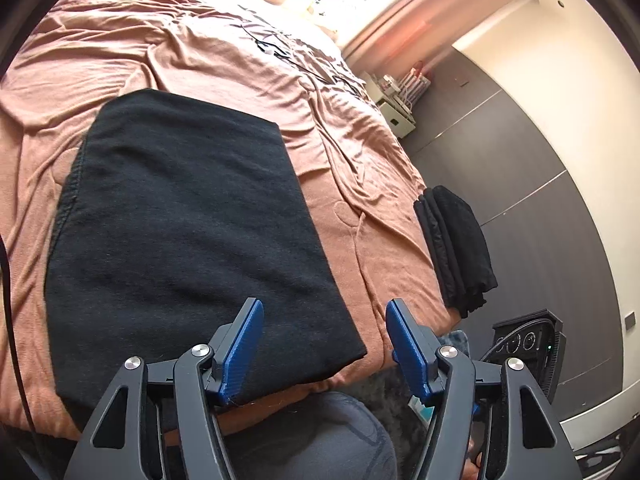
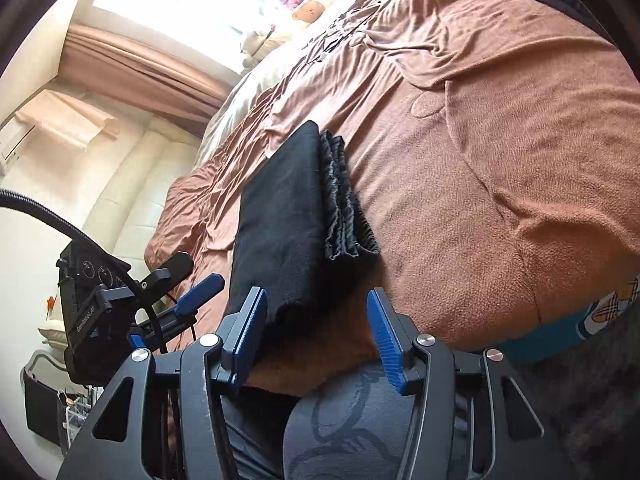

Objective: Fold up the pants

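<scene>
Two black garments are seen on the blanket (image 1: 208, 64): folded pants (image 1: 188, 232) laid flat near the bed's edge, and a second folded stack (image 1: 456, 248) at the far side. Left gripper (image 1: 324, 344) is held open above the pants' near corner, nothing between its pads. Right gripper (image 2: 316, 332) is likewise parted and empty. The pants (image 2: 280, 220) are partly hidden behind its left finger. Window glare washes out items at the bed's head

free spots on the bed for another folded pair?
Bare blanket lies between the folded pants and the dark stack at the bed edge. More open blanket lies beyond the pants toward the pillows, though cables cross it far back. In the right view, wide bare blanket lies right of the stack. The near edge by both grippers is tight.
</scene>
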### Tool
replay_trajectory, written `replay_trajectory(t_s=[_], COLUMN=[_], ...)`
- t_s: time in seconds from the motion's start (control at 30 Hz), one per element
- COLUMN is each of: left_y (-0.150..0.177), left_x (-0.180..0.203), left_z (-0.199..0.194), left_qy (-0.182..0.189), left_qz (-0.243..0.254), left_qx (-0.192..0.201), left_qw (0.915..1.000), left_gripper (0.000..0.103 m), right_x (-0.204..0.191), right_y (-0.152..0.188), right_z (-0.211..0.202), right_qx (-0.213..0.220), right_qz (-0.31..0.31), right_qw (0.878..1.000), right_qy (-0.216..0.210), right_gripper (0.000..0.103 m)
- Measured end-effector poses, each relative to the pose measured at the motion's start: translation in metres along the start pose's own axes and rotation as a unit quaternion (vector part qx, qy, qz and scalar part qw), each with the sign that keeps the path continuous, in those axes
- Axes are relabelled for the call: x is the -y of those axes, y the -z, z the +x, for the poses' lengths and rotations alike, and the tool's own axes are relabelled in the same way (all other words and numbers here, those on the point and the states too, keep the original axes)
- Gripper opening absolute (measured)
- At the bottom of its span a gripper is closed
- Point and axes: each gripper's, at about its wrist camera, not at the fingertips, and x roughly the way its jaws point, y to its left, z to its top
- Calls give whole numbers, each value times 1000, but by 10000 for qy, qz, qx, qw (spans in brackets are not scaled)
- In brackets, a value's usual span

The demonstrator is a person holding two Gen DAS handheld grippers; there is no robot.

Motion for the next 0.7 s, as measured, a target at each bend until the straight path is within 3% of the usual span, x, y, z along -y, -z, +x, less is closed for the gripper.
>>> replay_trajectory(t_s=[0.4, 0.47, 0.53, 0.7], left_y=[3, 5, 9, 16], left_x=[-65, -76, -90, -117], left_z=[-70, -74, -76, -66], left_qy=[-549, -643, -727, -886], left_qz=[-491, -580, -697, -944], left_qx=[469, 487, 469, 309], left_qw=[9962, 9951, 9938, 9911], left_gripper=[70, 70, 70, 70], right_x=[-16, -15, -14, -14], right_y=[-10, -11, -11, -15], right_z=[52, 64, 72, 71], right_qx=[-457, -565, -670, -408], right_qz=[-143, -83, -2, -16], right_qw=[9981, 9971, 9968, 9979], right_qy=[375, 505, 427, 496], right_gripper=[49, 35, 13, 9])
